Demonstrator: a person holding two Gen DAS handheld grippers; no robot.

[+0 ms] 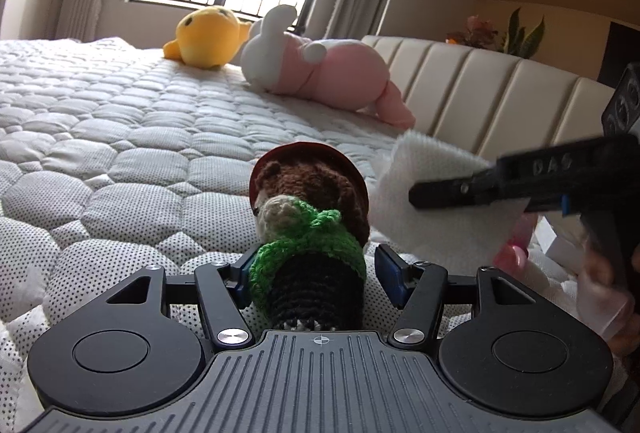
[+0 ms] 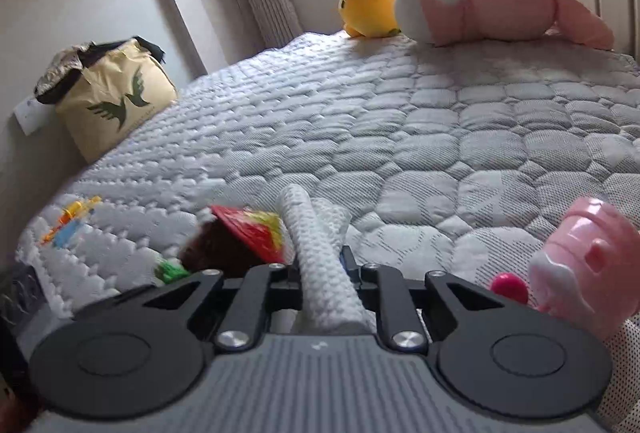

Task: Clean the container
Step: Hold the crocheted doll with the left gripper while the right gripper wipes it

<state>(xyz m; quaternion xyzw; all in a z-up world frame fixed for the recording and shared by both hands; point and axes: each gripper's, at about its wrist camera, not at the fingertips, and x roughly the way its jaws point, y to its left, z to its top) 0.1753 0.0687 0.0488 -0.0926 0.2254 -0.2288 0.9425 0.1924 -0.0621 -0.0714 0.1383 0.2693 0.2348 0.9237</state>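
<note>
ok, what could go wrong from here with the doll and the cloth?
1. The crocheted doll sits in the left claw with a gap at one pad, so it may slip if lifted.
2. The white cloth is bunched into a roll in the right claw, so wiping contact could be poor.
3. The pink plastic toy lies close by and a sweep might knock it.

Brown crocheted doll (image 1: 308, 201) with green scarf (image 1: 316, 245), white dimpled cloth (image 2: 320, 265), grey quilted mattress (image 2: 440, 121).
</note>
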